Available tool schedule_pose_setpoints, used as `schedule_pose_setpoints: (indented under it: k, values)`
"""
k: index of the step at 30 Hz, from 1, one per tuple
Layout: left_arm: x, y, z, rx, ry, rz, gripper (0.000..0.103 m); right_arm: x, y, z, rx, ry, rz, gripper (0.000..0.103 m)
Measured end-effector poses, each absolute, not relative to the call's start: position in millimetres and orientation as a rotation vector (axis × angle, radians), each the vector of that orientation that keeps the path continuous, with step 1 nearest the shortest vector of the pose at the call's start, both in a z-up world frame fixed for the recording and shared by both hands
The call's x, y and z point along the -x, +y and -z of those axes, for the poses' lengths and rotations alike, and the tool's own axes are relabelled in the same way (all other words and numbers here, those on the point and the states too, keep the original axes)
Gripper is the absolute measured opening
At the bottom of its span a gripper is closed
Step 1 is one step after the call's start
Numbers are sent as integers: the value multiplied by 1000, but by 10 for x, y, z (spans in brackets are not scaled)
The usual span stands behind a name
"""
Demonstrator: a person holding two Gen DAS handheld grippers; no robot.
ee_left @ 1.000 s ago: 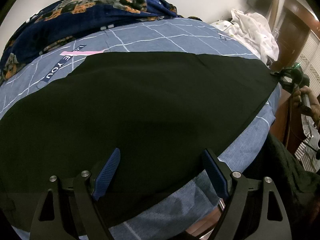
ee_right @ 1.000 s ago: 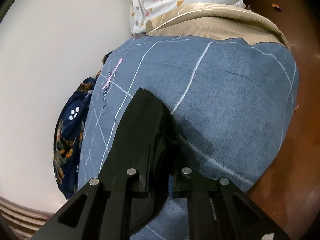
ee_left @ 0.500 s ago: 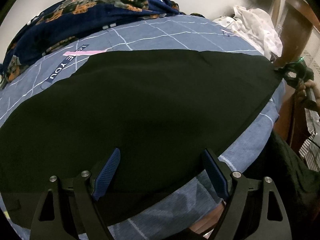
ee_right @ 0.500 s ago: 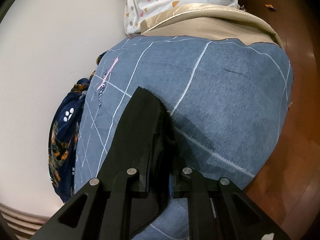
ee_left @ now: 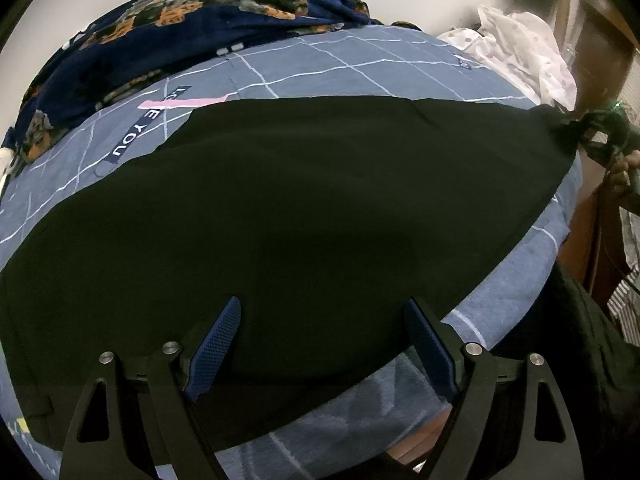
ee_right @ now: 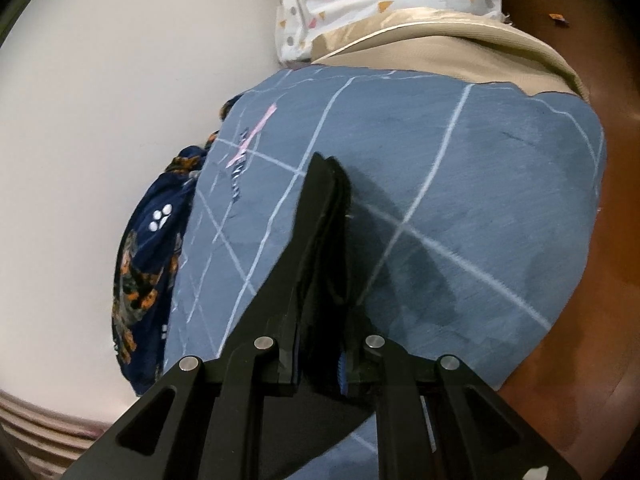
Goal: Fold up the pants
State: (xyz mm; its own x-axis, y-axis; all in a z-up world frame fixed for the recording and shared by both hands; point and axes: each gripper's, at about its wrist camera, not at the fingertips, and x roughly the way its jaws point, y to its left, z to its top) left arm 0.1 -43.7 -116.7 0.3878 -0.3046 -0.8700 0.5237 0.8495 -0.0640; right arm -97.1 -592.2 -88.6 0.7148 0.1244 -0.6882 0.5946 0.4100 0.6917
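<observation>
Black pants [ee_left: 320, 208] lie spread flat across a blue grid-patterned bedsheet [ee_left: 360, 64]. My left gripper [ee_left: 324, 316] is open, its blue-padded fingers [ee_left: 218, 340] hovering just above the near edge of the pants, holding nothing. My right gripper [ee_right: 320, 344] is shut on the far end of the pants [ee_right: 324, 216], which rises as a thin folded edge between the jaws. In the left wrist view the right gripper [ee_left: 600, 136] shows at the far right, gripping the pants' corner.
A dark blue dog-print blanket [ee_left: 180, 28] is bunched along the wall. White patterned bedding [ee_left: 524, 52] and a beige pillow [ee_right: 460, 52] lie at the bed's end. Wooden floor [ee_right: 600, 380] borders the bed.
The right gripper has lifted and tilted the pants' end, so it stands taller and narrower. The left gripper has barely moved and stays open.
</observation>
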Motion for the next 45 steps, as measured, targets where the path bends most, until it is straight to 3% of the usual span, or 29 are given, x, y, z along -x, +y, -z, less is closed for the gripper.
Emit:
schedule_pose_setpoints:
  k: [18, 45]
  values:
    - [-49, -349, 1150, -211, 1065, 488, 84, 612, -5306, 676, -1134, 765, 132, 12]
    - [-78, -309, 1171, -215, 1068, 458, 88, 415, -4521, 990, -1166, 887, -23, 12]
